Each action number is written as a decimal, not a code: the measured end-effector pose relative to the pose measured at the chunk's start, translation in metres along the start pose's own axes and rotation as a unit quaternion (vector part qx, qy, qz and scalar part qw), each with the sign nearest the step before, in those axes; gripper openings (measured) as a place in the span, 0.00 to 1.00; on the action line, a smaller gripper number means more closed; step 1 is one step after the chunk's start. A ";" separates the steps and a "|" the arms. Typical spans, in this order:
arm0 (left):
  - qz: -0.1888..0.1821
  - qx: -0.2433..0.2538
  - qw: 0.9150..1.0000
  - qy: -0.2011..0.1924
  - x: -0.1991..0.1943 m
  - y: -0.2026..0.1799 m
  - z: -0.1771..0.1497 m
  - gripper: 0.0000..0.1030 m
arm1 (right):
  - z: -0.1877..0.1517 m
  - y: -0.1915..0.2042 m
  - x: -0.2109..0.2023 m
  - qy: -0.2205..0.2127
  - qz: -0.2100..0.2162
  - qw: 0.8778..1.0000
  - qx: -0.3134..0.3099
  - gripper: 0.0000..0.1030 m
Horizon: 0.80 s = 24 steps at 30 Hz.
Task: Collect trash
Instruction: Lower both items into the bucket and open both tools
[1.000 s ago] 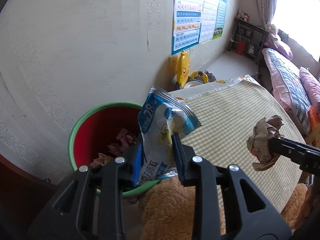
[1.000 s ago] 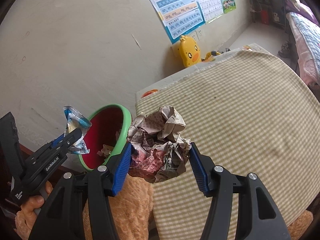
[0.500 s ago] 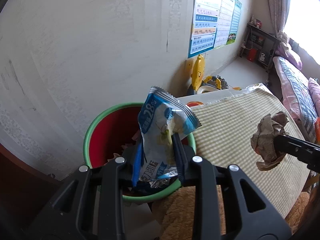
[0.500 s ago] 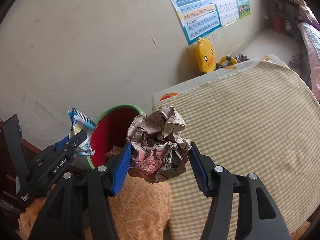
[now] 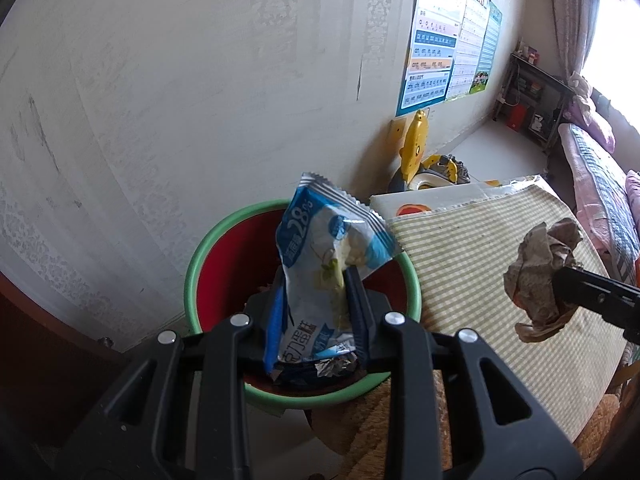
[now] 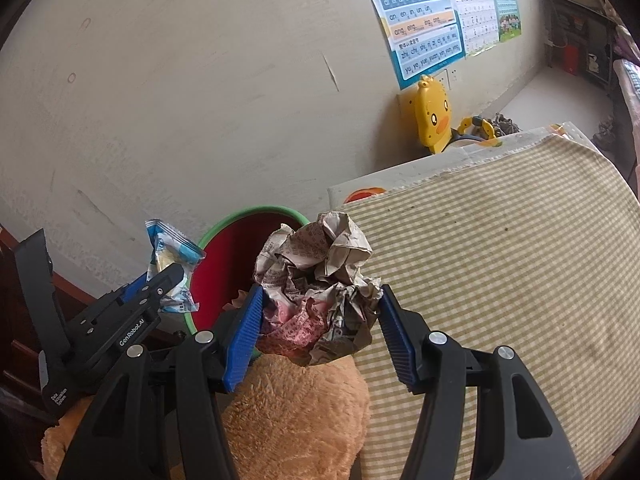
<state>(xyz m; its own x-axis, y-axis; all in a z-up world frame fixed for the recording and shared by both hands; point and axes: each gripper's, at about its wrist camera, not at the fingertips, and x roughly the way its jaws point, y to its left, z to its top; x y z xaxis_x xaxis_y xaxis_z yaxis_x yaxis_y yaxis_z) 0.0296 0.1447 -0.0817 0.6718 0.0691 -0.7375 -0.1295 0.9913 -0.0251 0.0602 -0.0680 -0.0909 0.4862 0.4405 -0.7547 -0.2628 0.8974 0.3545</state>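
A snack wrapper [image 5: 328,264] was clamped in the left gripper [image 5: 316,300] and a paper ball [image 6: 318,284] in the right gripper [image 6: 320,312], both held ahead near the bin [image 5: 204,256] for dropping.

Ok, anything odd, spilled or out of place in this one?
Nothing stands out. The left gripper holds a snack wrapper over the red bin; the right gripper holds a crumpled newspaper ball beside it. No spill visible around the bin.

A table [image 6: 500,264] fills the frame's right side. A green-checked cloth [image 6: 520,320] lies on it. Its upper left corner is uncovered.
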 end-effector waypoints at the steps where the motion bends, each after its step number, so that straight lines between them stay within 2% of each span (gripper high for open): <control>1: 0.000 -0.001 1.000 0.001 0.001 0.002 -0.001 0.27 | 0.001 0.001 0.001 0.000 0.001 1.000 -0.001 0.54; 24: 0.008 -0.016 0.999 0.028 0.025 0.029 -0.009 0.27 | 0.010 0.021 0.022 0.015 -0.003 1.000 -0.023 0.54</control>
<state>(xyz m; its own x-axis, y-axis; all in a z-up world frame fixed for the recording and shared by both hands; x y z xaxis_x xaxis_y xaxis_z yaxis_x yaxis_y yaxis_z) 0.0361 0.1740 -0.1073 0.6279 0.0767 -0.7745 -0.1635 0.9859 -0.0349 0.0739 -0.0395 -0.0948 0.4620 0.4343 -0.7733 -0.2982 0.8972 0.3257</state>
